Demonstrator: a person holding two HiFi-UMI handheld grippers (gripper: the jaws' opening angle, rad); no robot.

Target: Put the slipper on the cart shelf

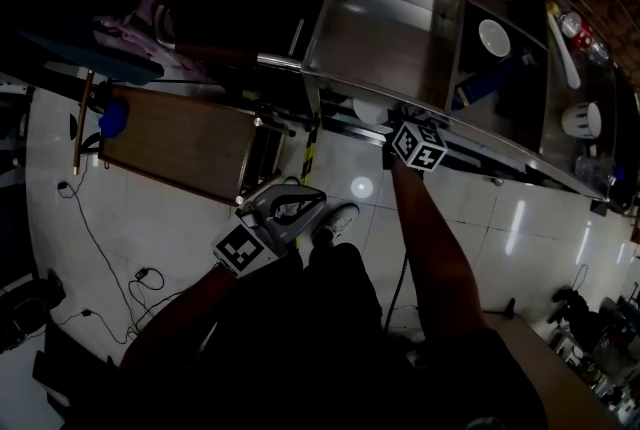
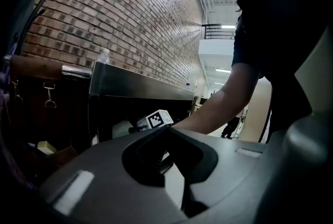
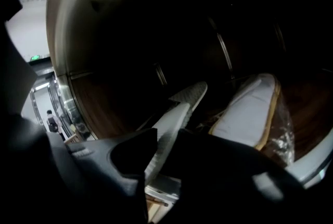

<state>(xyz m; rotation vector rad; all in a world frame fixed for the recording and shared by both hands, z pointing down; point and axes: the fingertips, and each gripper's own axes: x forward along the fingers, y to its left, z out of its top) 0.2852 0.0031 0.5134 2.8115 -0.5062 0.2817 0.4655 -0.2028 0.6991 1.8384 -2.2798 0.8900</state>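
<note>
Slipper (image 3: 170, 132) beside plastic-wrapped pack (image 3: 248, 111)

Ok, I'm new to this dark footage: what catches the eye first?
The right claw is clamped on a pale slipper, reaching into the dark space under the cart top. In the head view that shiny steel top stands out at upper centre. The left claw hangs shut and empty over the white floor.

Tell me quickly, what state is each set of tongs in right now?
Left tongs: shut, nothing between them.
Right tongs: shut on the white slipper.
</note>
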